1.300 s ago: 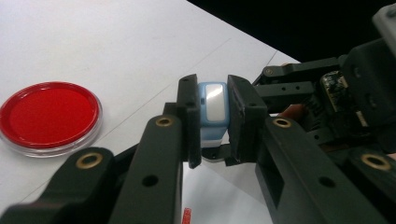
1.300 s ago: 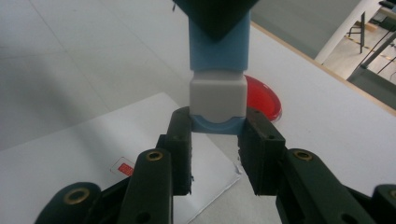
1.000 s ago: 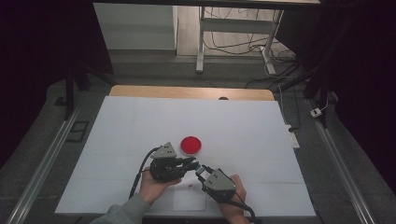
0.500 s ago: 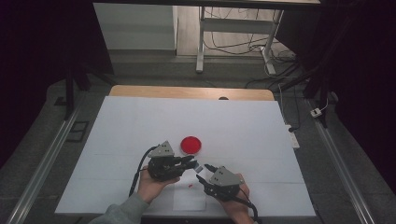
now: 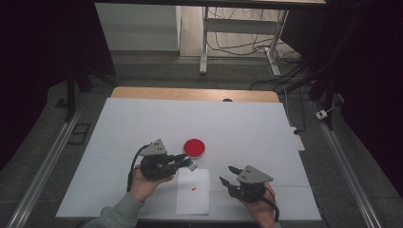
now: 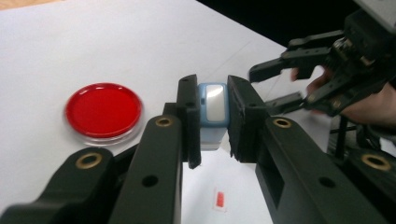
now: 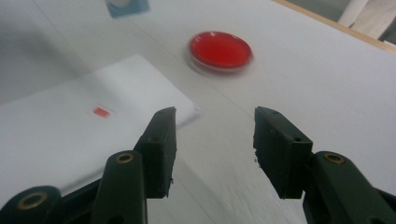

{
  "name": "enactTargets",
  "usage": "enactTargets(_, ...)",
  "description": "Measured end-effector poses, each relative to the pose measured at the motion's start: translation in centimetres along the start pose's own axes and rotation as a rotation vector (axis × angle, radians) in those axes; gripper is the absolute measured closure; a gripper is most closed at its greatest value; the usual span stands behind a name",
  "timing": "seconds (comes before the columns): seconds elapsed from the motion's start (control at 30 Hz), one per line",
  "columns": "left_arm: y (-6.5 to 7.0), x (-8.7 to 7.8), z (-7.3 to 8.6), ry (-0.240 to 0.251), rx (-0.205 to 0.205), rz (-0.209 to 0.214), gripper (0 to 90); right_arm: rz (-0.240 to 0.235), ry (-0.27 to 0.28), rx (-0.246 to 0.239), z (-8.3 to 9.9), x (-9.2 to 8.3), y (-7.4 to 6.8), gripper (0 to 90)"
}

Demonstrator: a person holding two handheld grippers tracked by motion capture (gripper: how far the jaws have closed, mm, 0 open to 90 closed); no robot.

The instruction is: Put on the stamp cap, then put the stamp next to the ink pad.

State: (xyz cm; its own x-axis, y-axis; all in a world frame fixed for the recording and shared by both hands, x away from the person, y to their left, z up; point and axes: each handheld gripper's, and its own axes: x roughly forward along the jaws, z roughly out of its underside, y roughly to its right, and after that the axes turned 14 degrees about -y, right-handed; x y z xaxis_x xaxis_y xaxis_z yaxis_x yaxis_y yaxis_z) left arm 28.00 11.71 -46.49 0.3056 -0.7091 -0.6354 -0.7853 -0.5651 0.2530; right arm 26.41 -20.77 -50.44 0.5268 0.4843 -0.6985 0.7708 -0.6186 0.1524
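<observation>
Right gripper (image 5: 229,175) has drawn away, jaws just opening, empty; left gripper (image 6: 213,122) pinches the small stamp (image 6: 213,105) by its sides: light, rigid, probably slippery.

The white worktop (image 5: 142,123) sits in a dim room, its wooden edge (image 5: 190,94) showing at 12 o'clock. Grey floor (image 5: 332,156) surrounds it. Beyond, a white metal table frame (image 5: 204,42) stands over tangled cables (image 5: 247,45). Metal rails (image 5: 43,175) flank 9 and 3 o'clock.
</observation>
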Motion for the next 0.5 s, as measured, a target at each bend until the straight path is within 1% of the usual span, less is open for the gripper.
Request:
enactTargets(0.1, -0.3, -0.4, 0.1, -0.003, 0.000, -0.004, 76.0, -0.006, -0.003, 0.026, 0.7, -0.7, 1.0, 48.4)
enactTargets(0.17, -0.4, -0.6, 0.2, -0.009, 0.003, -0.012, 76.0, 0.001, -0.004, 0.036, 1.1, -1.1, 1.6, 48.3)
enactTargets(0.33, -1.1, -1.1, 0.5, -0.020, 0.001, -0.044, 75.9, 0.015, -0.014, 0.068, 2.1, -2.0, 2.9, 48.2)
enactTargets(0.43, -1.7, -1.3, 0.7, -0.033, -0.005, -0.069, 75.9, 0.016, -0.018, 0.084, 2.8, -2.3, 3.7, 48.1)
enactTargets(0.5, -2.2, -1.4, 0.9, -0.042, -0.013, -0.085, 75.8, 0.029, -0.024, 0.088, 3.1, -2.5, 4.0, 48.0)
